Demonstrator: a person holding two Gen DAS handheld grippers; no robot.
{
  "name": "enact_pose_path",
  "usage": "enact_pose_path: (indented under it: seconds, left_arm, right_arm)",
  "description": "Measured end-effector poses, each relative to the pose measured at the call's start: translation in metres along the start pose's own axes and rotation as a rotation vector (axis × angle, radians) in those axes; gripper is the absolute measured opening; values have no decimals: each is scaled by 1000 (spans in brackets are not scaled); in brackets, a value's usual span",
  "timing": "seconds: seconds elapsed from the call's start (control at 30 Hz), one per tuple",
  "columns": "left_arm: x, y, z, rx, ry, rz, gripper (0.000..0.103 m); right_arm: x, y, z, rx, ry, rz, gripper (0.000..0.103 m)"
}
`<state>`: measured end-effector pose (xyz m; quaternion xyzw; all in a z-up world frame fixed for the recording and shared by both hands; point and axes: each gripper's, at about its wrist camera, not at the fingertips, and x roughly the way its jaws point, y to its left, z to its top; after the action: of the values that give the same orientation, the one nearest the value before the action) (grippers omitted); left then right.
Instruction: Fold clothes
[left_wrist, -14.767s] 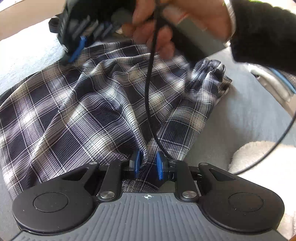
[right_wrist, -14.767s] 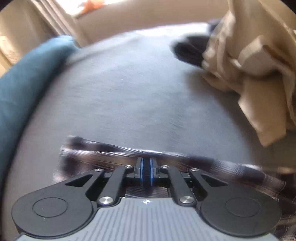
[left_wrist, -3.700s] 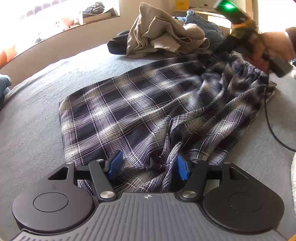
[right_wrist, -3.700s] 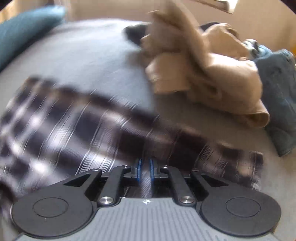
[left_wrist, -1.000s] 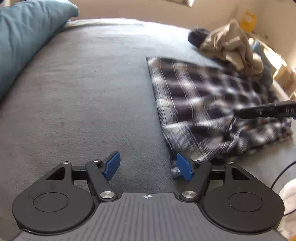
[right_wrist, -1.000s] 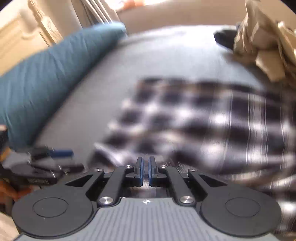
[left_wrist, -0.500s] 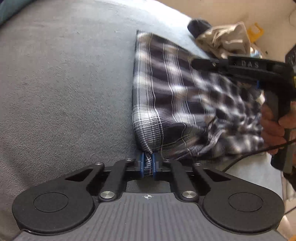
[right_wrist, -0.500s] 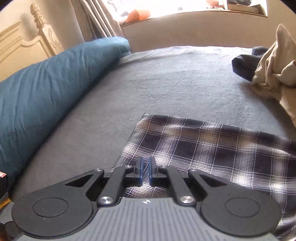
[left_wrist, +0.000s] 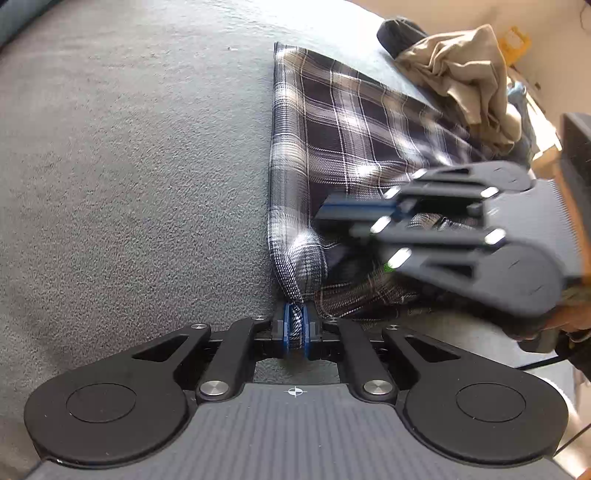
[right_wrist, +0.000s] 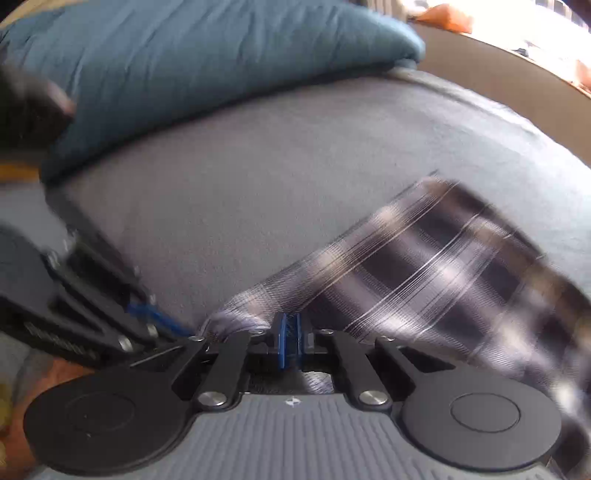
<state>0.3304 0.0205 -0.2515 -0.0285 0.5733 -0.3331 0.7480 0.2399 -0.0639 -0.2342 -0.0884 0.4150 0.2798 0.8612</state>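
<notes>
A dark plaid garment (left_wrist: 343, 122) lies on the grey bed (left_wrist: 129, 166), its straight left edge running away from me. My left gripper (left_wrist: 294, 326) is shut on the near corner of that edge. My right gripper (right_wrist: 290, 341) is shut on the plaid garment (right_wrist: 443, 273) as well, a fold of cloth between its blue pads. It also shows in the left wrist view (left_wrist: 325, 212), blurred, just right of my left gripper above the cloth. The left gripper shows at the left of the right wrist view (right_wrist: 177, 326).
A heap of beige clothes (left_wrist: 465, 74) and a dark item (left_wrist: 399, 31) lie beyond the plaid garment. A long teal pillow (right_wrist: 203, 62) runs along the far side of the bed. A black cable (left_wrist: 543, 363) trails at the right.
My right gripper has swung left and down, close beside my left gripper, carrying plaid cloth with it. My left gripper stays shut on the near corner.
</notes>
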Motion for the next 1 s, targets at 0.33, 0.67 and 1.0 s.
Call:
enact_pose_path:
  seconds: [0.33,0.67,1.0]
  left_arm:
    - [-22,13,-5,-62,-107,12,20]
    - [-19,-1,6,31,-195,10,32]
    - [-2,-8,2,91,-134,93,33]
  right_arm:
    - [-8,7,-14,63,20,89,5]
    - [-31,-38,12,324,-73,-9,5]
    - [48,-101,63,539,-15,-133,4]
